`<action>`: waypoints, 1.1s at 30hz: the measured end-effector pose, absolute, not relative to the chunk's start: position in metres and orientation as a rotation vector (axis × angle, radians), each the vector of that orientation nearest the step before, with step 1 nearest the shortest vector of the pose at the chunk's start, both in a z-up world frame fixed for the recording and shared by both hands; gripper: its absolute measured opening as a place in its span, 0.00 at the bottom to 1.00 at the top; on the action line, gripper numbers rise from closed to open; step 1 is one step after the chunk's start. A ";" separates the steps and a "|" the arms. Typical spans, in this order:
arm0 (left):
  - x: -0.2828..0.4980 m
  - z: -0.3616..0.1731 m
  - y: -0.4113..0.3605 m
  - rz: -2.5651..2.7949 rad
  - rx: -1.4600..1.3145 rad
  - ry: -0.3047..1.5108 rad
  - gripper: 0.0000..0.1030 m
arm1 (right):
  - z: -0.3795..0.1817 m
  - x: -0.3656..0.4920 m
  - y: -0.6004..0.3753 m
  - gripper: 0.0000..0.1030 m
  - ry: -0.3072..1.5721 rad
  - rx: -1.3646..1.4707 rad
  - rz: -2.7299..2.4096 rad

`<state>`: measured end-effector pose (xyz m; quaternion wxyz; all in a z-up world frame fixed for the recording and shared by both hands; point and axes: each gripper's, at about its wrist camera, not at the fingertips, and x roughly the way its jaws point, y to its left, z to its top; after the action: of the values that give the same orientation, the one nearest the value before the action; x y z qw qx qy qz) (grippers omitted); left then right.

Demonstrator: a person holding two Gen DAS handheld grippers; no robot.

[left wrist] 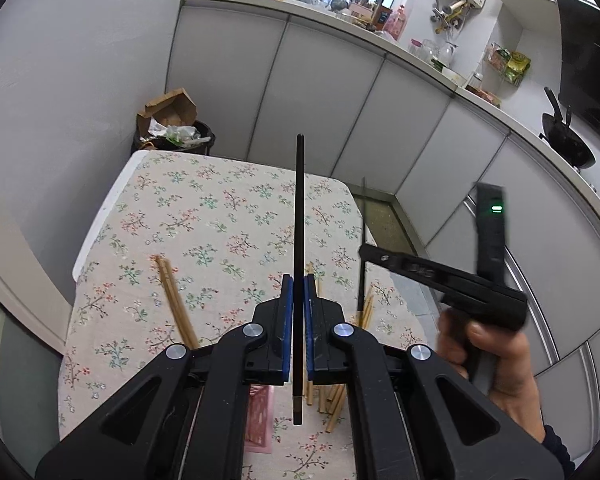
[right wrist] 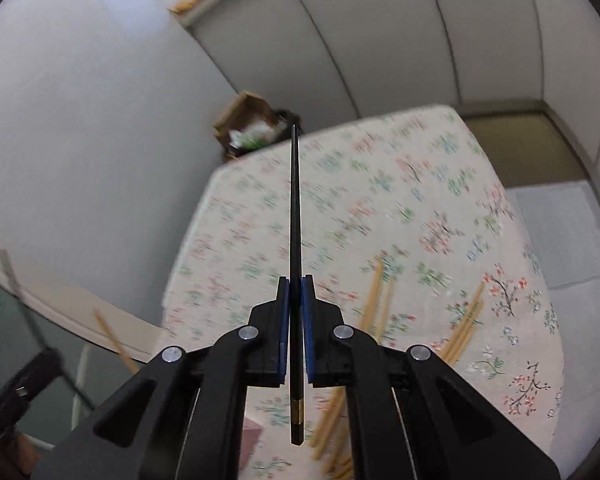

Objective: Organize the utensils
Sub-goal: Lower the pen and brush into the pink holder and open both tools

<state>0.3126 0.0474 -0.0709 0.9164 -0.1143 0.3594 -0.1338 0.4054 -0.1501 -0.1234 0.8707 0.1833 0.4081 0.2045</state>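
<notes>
Each gripper pinches one black chopstick between its blue pads, lifted clear above the table. The left gripper point(left wrist: 299, 284) clamps its black chopstick point(left wrist: 299, 208) upright along the fingers; the right gripper point(right wrist: 296, 286) does the same with the other black chopstick point(right wrist: 295, 208). Below them wooden chopsticks point(left wrist: 176, 300) lie scattered on the floral tablecloth point(left wrist: 204, 208), some just beside a pink holder point(left wrist: 258, 420) mostly hidden under the left gripper. Farther off stands a bin point(left wrist: 176, 136) against the cabinets point(left wrist: 320, 100). This looks like the carrying step: the black pair is picked out, and next comes bringing the two together and lowering them, tips aligned, into their place.
</notes>
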 end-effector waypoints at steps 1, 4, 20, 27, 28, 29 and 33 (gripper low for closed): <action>0.312 -0.070 0.049 -0.270 -0.234 0.734 0.04 | -0.116 0.400 -0.146 0.06 0.828 0.383 0.446; 0.308 -0.069 0.059 -0.250 -0.228 0.711 0.04 | -0.100 0.385 -0.126 0.06 0.765 0.367 0.491; 0.315 -0.112 0.081 -0.134 -0.128 0.765 0.04 | -0.109 0.348 -0.068 0.06 0.679 0.323 0.602; 0.313 -0.118 0.089 -0.183 -0.136 0.837 0.05 | -0.126 0.344 -0.053 0.06 0.676 0.301 0.599; 0.310 -0.114 0.091 -0.189 -0.149 0.825 0.06 | -0.127 0.343 -0.052 0.06 0.673 0.302 0.598; 0.309 -0.111 0.092 -0.192 -0.157 0.816 0.12 | -0.128 0.341 -0.050 0.06 0.669 0.301 0.598; 0.303 -0.098 0.099 -0.188 -0.198 0.784 0.20 | -0.136 0.333 -0.040 0.06 0.644 0.267 0.596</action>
<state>0.3027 0.0988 -0.0984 0.9150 -0.0963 0.3810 -0.0916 0.3330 -0.0399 -0.1356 0.8965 0.1288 0.3110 0.2879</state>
